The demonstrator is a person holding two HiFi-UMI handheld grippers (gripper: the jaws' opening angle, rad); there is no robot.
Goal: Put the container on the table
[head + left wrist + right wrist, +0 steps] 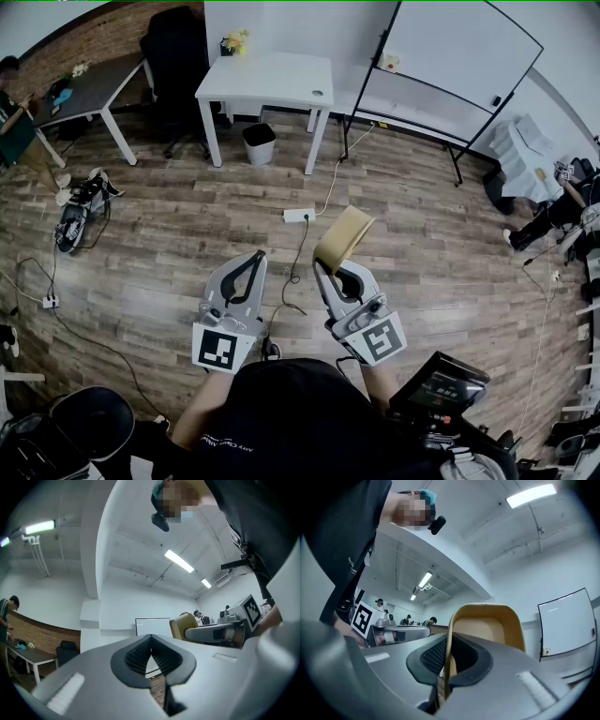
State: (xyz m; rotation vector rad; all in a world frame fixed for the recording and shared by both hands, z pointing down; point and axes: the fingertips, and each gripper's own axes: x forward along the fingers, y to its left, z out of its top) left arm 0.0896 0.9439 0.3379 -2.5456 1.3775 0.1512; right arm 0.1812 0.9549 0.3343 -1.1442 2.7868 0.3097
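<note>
Right tool (326, 269) pinches the tan container (343, 234) by its wall, up above the floor (187, 225). Left tool (253, 258) is closed, empty. The white tabletop (267, 80) is well ahead. Best carry it steady, set it down clear of the edge, then release.

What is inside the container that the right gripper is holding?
In the right gripper view the container shows a bare tan interior, with nothing visible in it. Its lower part is covered by the right gripper, whose jaws are shut on one wall, and cannot be checked.
</note>
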